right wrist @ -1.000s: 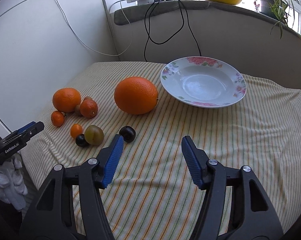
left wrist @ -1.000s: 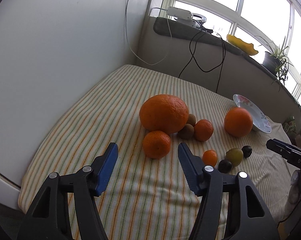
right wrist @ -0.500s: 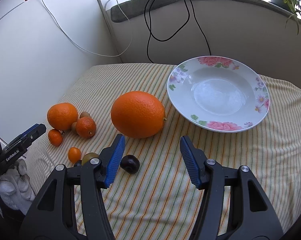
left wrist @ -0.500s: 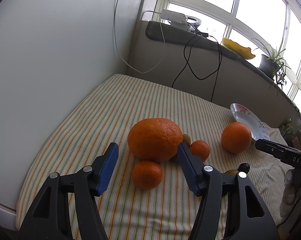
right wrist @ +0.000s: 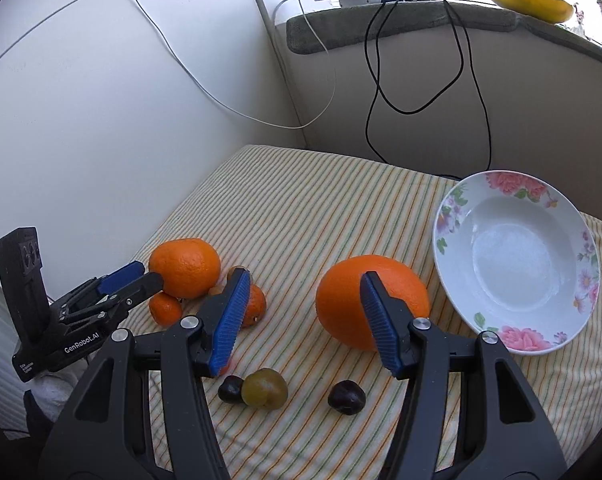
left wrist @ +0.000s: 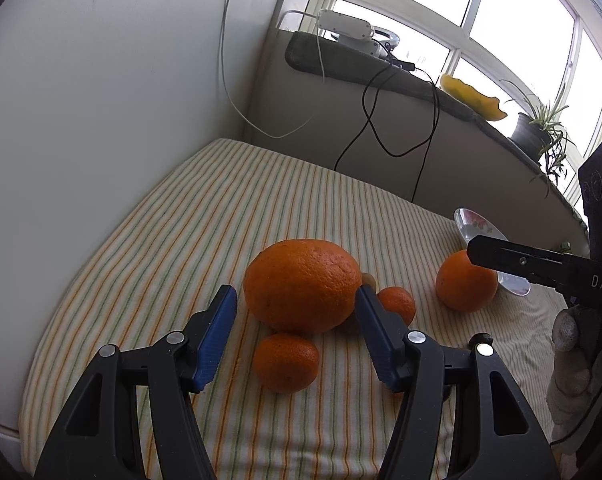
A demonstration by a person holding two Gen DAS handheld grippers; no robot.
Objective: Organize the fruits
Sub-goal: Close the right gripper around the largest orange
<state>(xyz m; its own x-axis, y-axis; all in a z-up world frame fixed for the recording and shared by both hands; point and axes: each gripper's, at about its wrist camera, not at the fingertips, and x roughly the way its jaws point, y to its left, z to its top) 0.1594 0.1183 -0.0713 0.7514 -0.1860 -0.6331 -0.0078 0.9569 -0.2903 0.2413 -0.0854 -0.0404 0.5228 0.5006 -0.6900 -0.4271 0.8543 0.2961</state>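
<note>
In the left wrist view my left gripper (left wrist: 297, 296) is open, its tips on either side of a big orange (left wrist: 301, 285), with a small mandarin (left wrist: 287, 362) just below between the fingers. Another mandarin (left wrist: 397, 304) lies behind the right finger. In the right wrist view my right gripper (right wrist: 303, 282) is open above the cloth, its right finger in front of a second big orange (right wrist: 371, 300). A flowered white plate (right wrist: 517, 262) lies empty to the right. A green plum (right wrist: 265, 388) and two dark plums (right wrist: 346, 397) lie near.
The fruits lie on a striped cloth (left wrist: 241, 208) over a table against a white wall. Black and white cables (right wrist: 381, 92) hang from the sill behind. A potted plant (left wrist: 541, 132) and a yellow dish (left wrist: 471, 96) stand on the sill. The left gripper also shows in the right wrist view (right wrist: 141, 280).
Both grippers have moved forward and lower. The left now reaches the big orange on the left; the right has come up to the big orange beside the plate. Both stay open.
</note>
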